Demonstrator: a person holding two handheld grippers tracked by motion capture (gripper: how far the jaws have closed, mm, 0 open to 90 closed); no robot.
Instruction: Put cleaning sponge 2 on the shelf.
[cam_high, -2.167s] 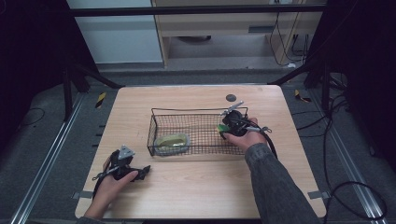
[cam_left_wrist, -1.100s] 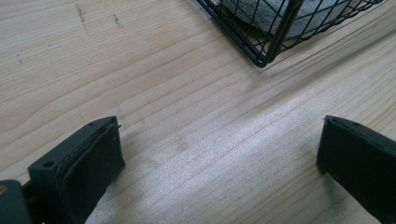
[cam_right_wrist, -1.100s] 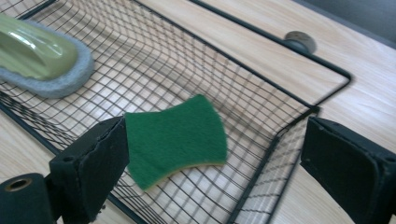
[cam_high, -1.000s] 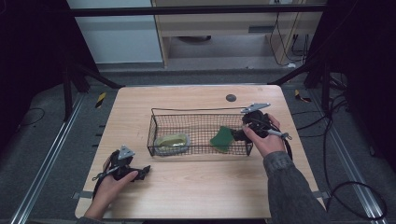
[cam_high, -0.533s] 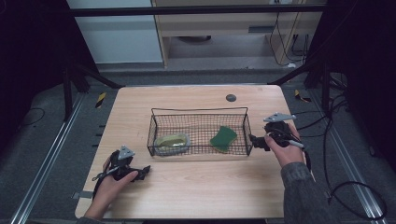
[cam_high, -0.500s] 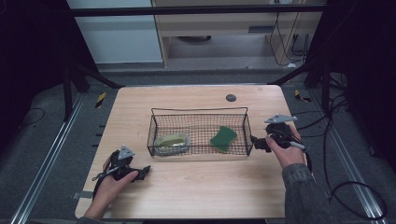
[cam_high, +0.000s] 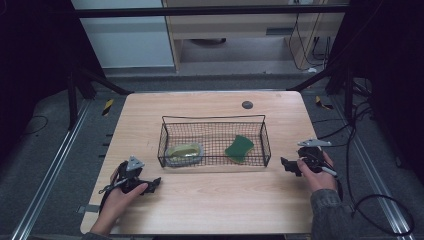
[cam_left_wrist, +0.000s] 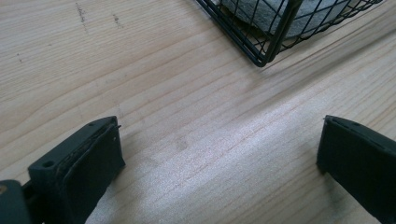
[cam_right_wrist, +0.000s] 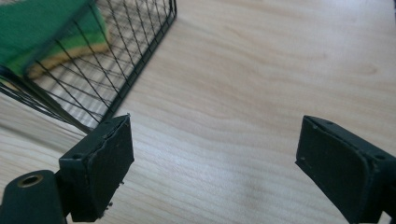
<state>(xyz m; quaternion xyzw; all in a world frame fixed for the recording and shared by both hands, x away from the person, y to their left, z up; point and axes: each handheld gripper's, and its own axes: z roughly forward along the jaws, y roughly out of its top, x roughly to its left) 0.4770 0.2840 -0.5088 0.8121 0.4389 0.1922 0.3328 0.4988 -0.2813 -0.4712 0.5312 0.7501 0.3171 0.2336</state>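
Table (cam_high: 210, 205): light wood, bare on the near side apart from the two hands.

Basket (cam_high: 214, 120): black wire, standing mid-table. It holds both items seen, so loading appears complete as far as the views show.

Sponge (cam_high: 239, 148): green with a yellow underside, lying in the right half of the basket, free of any grip. In the right gripper view it (cam_right_wrist: 44, 32) sits behind the mesh, to the far left of the jaws.

Pad (cam_high: 184, 151): pale, greenish-grey, in the near left corner of the basket; what exactly it is cannot be told.

Right gripper (cam_high: 290, 165): on the table just right of the basket, jaws spread wide, nothing between them.

Left gripper (cam_high: 150, 184): near the left front corner of the basket, jaws released, empty; bare wood between them.

Disc (cam_high: 247, 104): small, dark, beyond the basket.

Judgement: nothing remains outside the basket to place; work looks finished or near it.
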